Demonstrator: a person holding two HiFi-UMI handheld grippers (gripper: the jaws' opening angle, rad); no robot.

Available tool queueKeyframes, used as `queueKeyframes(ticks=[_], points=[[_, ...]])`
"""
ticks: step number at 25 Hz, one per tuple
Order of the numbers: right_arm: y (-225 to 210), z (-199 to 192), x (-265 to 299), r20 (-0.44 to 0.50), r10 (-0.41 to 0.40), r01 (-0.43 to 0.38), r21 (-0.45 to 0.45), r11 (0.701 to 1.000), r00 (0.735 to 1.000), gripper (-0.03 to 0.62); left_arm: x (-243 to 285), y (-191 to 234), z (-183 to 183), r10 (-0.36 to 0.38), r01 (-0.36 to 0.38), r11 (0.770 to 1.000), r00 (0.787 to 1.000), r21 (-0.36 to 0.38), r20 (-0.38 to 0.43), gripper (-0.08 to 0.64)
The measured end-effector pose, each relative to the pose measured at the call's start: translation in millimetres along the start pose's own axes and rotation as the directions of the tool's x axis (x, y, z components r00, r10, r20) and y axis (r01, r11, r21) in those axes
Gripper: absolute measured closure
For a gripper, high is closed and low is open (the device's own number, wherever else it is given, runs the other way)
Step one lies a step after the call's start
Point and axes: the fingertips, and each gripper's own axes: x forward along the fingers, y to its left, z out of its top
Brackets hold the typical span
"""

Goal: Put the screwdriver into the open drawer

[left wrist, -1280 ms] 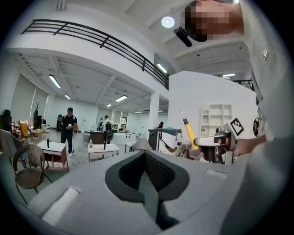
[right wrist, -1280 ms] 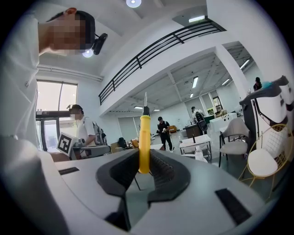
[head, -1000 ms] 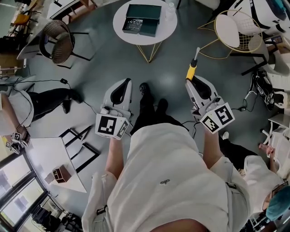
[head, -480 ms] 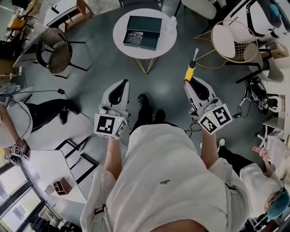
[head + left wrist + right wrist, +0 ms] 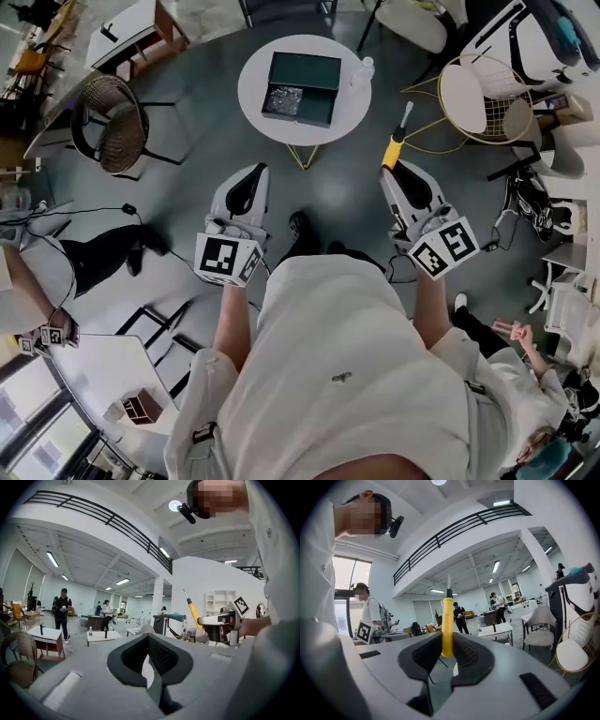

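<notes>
- Right gripper (image 5: pixel 447 654): its ribbed black pads pinch the smooth yellow handle of the screwdriver (image 5: pixel 446 620). The thin metal shaft stands upright beyond the jaws.
- Left gripper (image 5: pixel 151 667): it has the same ribbed pads in a grey moulded shell. They sit almost together with nothing between them.
- Only the head view shows the round white table (image 5: pixel 255 82) on thin gold legs. It carries the dark-green open drawer (image 5: pixel 317 106), with glinting contents, and a clear bottle (image 5: pixel 364 67).
- There the screwdriver is well short of the drawer, its tip towards the table's right edge.
- Only the left gripper view shows the screwdriver side-on and tilted.
</notes>
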Motion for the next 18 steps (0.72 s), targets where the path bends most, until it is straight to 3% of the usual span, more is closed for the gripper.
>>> queueKeyframes(ticks=[18], points=[[-11,-3,48,-0.005,-0.078,0.078,0.031,0.996,0.997,0.515,26,72,-12,-0.026,0.025,0.999,0.999,-0.020,-0.039,0.551]])
